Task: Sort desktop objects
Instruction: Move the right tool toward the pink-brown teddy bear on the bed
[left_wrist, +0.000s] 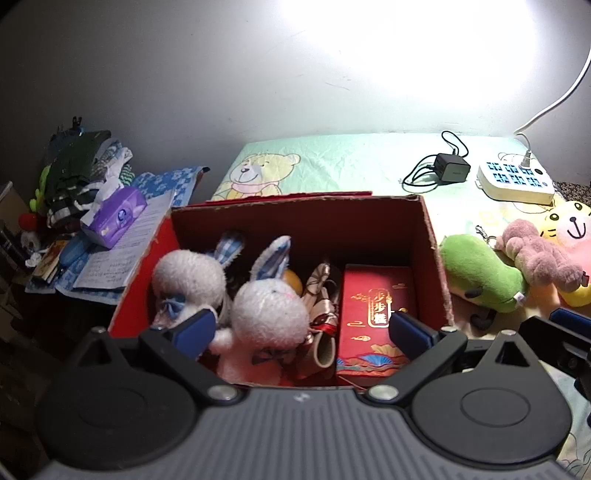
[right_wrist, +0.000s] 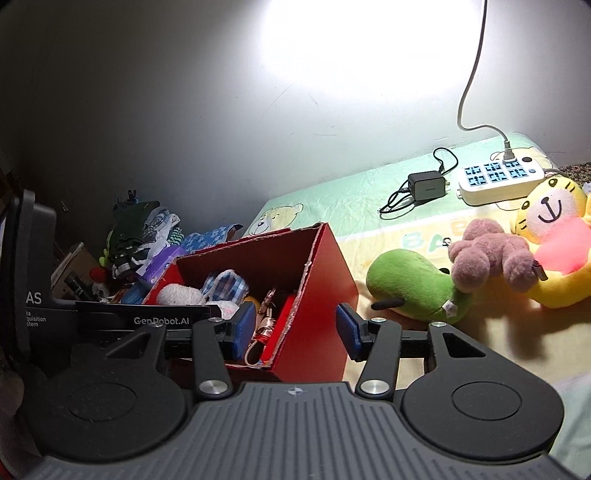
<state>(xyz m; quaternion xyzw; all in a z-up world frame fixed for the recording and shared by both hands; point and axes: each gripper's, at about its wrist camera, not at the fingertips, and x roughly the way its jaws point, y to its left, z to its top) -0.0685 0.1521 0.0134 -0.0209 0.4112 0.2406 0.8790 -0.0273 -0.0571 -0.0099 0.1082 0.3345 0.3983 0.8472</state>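
**Q:** What are your grippers doing right now?

**Me:** My left gripper (left_wrist: 301, 330) is over the red cardboard box (left_wrist: 434, 258), jaws spread wide with nothing between them. Below it inside the box I can see two white plush rabbits with blue checked ears: one on the left (left_wrist: 188, 277), one nearer the middle (left_wrist: 269, 314). To their right are a beige fan-like thing (left_wrist: 325, 306), hard to make out, and a red gift box with gold print (left_wrist: 373, 317) against the right wall. My right gripper (right_wrist: 295, 330) is also wide open and empty, with the box's right wall sitting between its blue pads (right_wrist: 347, 330).

**Q:** What's still outside the box?

**Me:** On the bear-print sheet (right_wrist: 332, 199) to the right of the box lies a green plush (right_wrist: 413, 284), near the box but apart from it. A mauve plush (right_wrist: 487, 258) touches it, draped onto a yellow tiger plush (right_wrist: 554, 236). Behind them are a black charger with its cable (right_wrist: 426, 186) and a white power strip (right_wrist: 498, 181) with one plug in it. Left of the box is a cluttered pile with a purple tissue pack (left_wrist: 114, 218) on some papers.
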